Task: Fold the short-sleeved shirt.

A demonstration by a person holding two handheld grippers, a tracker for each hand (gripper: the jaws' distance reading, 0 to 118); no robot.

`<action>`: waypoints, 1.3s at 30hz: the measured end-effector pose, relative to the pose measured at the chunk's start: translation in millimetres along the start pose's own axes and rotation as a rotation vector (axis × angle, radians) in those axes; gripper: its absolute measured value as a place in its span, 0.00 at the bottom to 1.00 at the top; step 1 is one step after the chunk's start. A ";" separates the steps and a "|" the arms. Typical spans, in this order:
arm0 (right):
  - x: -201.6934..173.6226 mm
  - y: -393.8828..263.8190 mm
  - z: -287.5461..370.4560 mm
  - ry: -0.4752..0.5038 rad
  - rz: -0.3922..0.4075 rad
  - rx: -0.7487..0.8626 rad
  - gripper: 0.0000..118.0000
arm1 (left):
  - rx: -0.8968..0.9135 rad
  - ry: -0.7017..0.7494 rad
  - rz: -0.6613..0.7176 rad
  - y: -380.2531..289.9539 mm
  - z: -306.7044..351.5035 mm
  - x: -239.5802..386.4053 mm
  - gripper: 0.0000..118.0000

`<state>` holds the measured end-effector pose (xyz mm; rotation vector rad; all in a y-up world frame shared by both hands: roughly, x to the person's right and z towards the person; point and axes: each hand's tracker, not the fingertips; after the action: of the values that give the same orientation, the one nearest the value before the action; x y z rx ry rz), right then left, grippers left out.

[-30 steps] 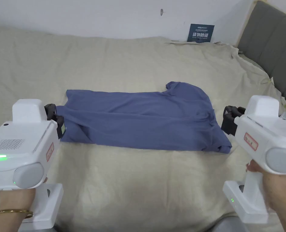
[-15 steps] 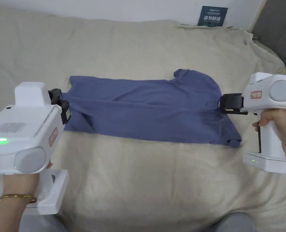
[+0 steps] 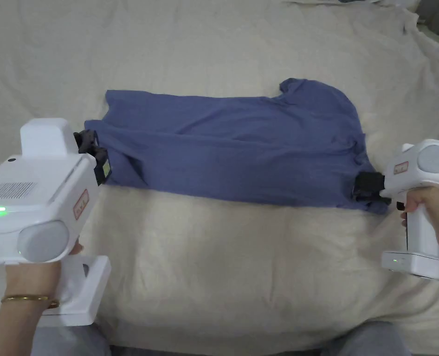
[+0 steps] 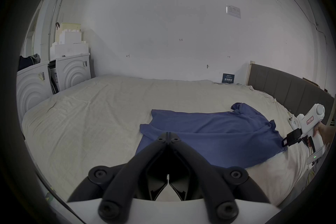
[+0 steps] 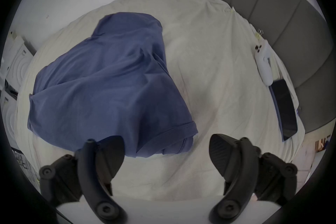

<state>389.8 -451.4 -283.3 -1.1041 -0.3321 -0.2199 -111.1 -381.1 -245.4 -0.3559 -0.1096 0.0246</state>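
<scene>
While it lies spread on the bed, shirt (image 3: 235, 150): blue, folded lengthwise into a long band, running left to right across the sheet (image 3: 223, 264), collar end toward the right, hem end toward the left.
Shirt, near edge: a straight fold line facing the person; the right end bunches into a sleeve hem at the near right corner.
Left tool (image 4: 168, 138): jaws together, tips meeting with no cloth seen between them; in its own view the tips sit over the shirt's near left corner, and from the head view they are just beside the left end.
Right tool (image 5: 166, 152): jaws wide apart, at the shirt's near right corner; one jaw overlaps the sleeve hem in its own view, the other stands over bare sheet; contact with the cloth cannot be told.
Hands: left hand (image 3: 30, 282) grips its tool's handle, a bracelet (image 3: 26, 300) on the wrist; right hand (image 3: 434, 215) wraps its handle.
Bed: pale sheet, wrinkled, bare around the shirt.
Headboard (image 5: 272, 15): grey, padded, along the bed's right side.
By the headboard: a white controller (image 5: 263, 66) and a dark tablet (image 5: 284, 109) on the sheet, well apart from the shirt.
Wall (image 4: 163, 28): white, a small dark sign (image 4: 228, 78) at its foot.
Foam packing (image 4: 72, 69): white, stacked past the bed's far left corner.
</scene>
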 end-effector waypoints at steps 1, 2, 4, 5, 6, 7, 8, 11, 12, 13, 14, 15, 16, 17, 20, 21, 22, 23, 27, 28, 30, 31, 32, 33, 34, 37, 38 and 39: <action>-0.6 -1.0 -2.1 0.004 -0.005 0.003 0.56 | -0.008 0.000 -0.002 -1.4 -2.0 0.0 0.00; -1.5 -1.4 -4.4 0.005 -0.006 0.002 0.56 | -0.013 0.002 -0.005 -2.4 -3.5 0.6 0.00; -4.1 -2.4 -7.9 -0.007 -0.005 0.000 0.32 | -0.022 0.001 -0.008 -3.7 -5.6 0.9 0.00; -4.2 -3.2 -9.8 -0.016 -0.004 0.002 0.21 | -0.028 0.000 -0.006 -4.7 -6.5 0.2 0.00; -3.3 -3.8 -11.4 -0.011 -0.010 0.001 0.06 | -0.030 0.001 -0.005 -5.0 -6.8 -0.1 0.00; -2.1 -5.0 -11.1 -0.002 -0.030 -0.006 0.03 | -0.034 0.003 -0.003 -5.2 -7.5 -0.4 0.00; -1.2 -6.6 -10.0 0.013 -0.046 -0.017 0.03 | -0.040 0.005 -0.003 -5.2 -8.6 -0.9 0.00; -2.1 -9.1 -8.8 0.015 -0.032 -0.024 0.03 | -0.068 0.007 0.003 -3.9 -13.5 -3.2 0.00; 1.1 -7.2 -9.7 0.016 -0.026 -0.024 0.03 | -0.077 0.008 0.005 -2.5 -15.6 -3.7 0.00; 0.6 -7.3 -7.5 0.017 -0.023 -0.019 0.02 | -0.079 0.010 0.005 -1.8 -17.3 -4.3 0.00; -0.4 -7.1 -4.3 0.017 -0.021 -0.010 0.02 | -0.088 0.010 0.010 0.1 -19.3 -5.7 0.00; -1.4 -6.2 -1.1 0.015 -0.018 0.000 0.02 | -0.102 0.004 0.023 3.0 -21.5 -7.3 0.00; 0.7 -3.7 0.0 0.018 -0.015 0.002 0.02 | -0.124 0.000 0.046 6.7 -24.7 -9.4 0.04; 0.1 -2.9 3.1 0.021 -0.013 0.008 0.02 | -0.148 -0.004 0.076 10.6 -29.1 -12.0 0.12; 0.9 -0.6 9.4 0.032 -0.017 0.028 0.02 | -0.250 -0.017 0.113 22.7 -48.6 -21.7 0.76; 0.0 -0.4 11.3 0.032 -0.014 0.033 0.02 | -0.277 -0.027 0.107 26.4 -56.1 -24.8 0.94; -1.1 -0.5 13.5 0.031 -0.011 0.041 0.02 | -0.303 -0.031 0.109 30.3 -63.8 -28.6 0.99; -2.0 -0.3 15.4 0.030 -0.009 0.046 0.02 | -0.330 -0.039 0.115 35.2 -71.3 -33.2 1.00; -1.8 -0.2 17.1 0.030 -0.015 0.057 0.02 | -0.459 -0.038 0.125 48.0 -105.5 -50.6 1.00; -1.9 -1.0 17.5 0.033 -0.018 0.058 0.02 | -0.496 -0.016 0.129 49.2 -115.0 -55.1 1.00; -2.5 -1.9 16.9 0.032 -0.019 0.053 0.02 | -0.558 0.021 0.117 47.0 -135.6 -63.5 1.00; -2.9 -2.5 16.4 0.028 -0.017 0.051 0.02 | -0.599 0.045 0.090 44.3 -143.8 -65.3 1.00; -1.3 -2.7 14.5 0.025 -0.014 0.049 0.02 | -0.638 0.065 0.055 40.4 -153.6 -66.7 1.00; -0.9 -3.1 13.9 0.025 -0.015 0.047 0.02 | -0.671 0.084 0.010 34.5 -163.1 -67.2 1.00; -0.7 -3.5 13.2 0.025 -0.017 0.044 0.02 | -0.705 0.105 -0.037 28.1 -170.8 -67.0 0.99; 0.3 -3.7 9.7 0.020 -0.025 0.039 0.02 | -0.757 0.144 -0.128 9.4 -186.9 -64.4 0.88; 0.3 -3.8 8.6 0.019 -0.025 0.035 0.02 | -0.761 0.144 -0.113 5.3 -190.7 -64.3 0.80; 0.1 -4.1 7.4 0.017 -0.024 0.032 0.02 | -0.767 0.143 -0.105 2.0 -193.4 -64.7 0.72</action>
<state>387.3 -446.6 -276.9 -1.0667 -0.3332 -0.2444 -153.9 -449.0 -432.9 -1.1148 0.0100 -0.1509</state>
